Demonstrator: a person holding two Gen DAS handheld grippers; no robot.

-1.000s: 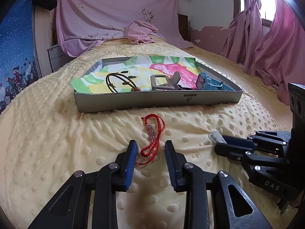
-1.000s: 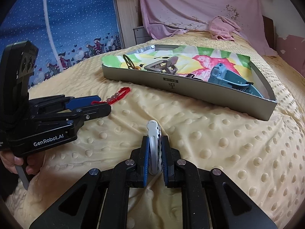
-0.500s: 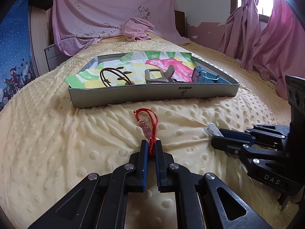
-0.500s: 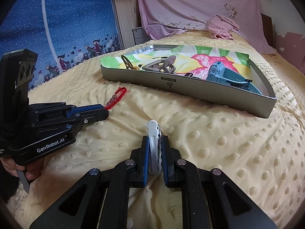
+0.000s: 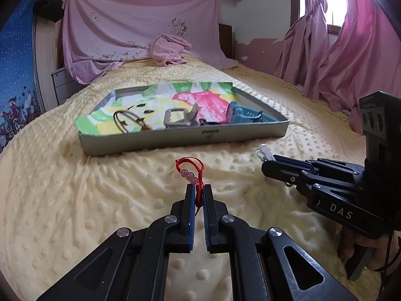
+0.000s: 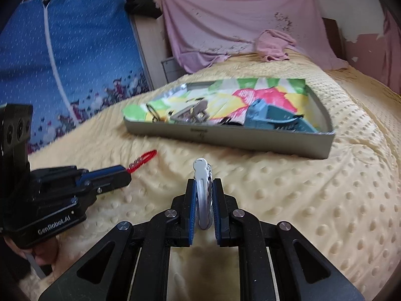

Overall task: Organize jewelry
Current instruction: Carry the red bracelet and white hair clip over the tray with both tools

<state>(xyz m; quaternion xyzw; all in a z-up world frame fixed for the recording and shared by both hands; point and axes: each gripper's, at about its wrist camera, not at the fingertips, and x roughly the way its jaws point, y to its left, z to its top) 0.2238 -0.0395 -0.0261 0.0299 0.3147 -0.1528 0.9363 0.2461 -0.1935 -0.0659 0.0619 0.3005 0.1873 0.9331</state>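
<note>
My left gripper (image 5: 198,190) is shut on a red cord bracelet (image 5: 191,170) with pink beads and holds it above the yellow bedspread. It also shows in the right wrist view (image 6: 125,174) with the bracelet (image 6: 142,159) sticking out. My right gripper (image 6: 202,188) is shut on a white hair clip (image 6: 201,175); it appears at the right in the left wrist view (image 5: 269,161), the clip (image 5: 263,151) at its tip. The grey tray (image 5: 185,138) lies ahead, lined with colourful paper.
The tray (image 6: 225,140) holds a dark hoop (image 5: 125,121), a grey clip (image 5: 180,119) and a teal clip (image 5: 243,115). A pink cloth (image 5: 168,52) lies at the bed's head. Pink curtains (image 5: 351,57) hang at right, a blue hanging (image 6: 62,62) at left.
My left gripper closed on the red bracelet and lifted it off the bedspread. My right gripper kept its hold on the white clip and rose slightly.
</note>
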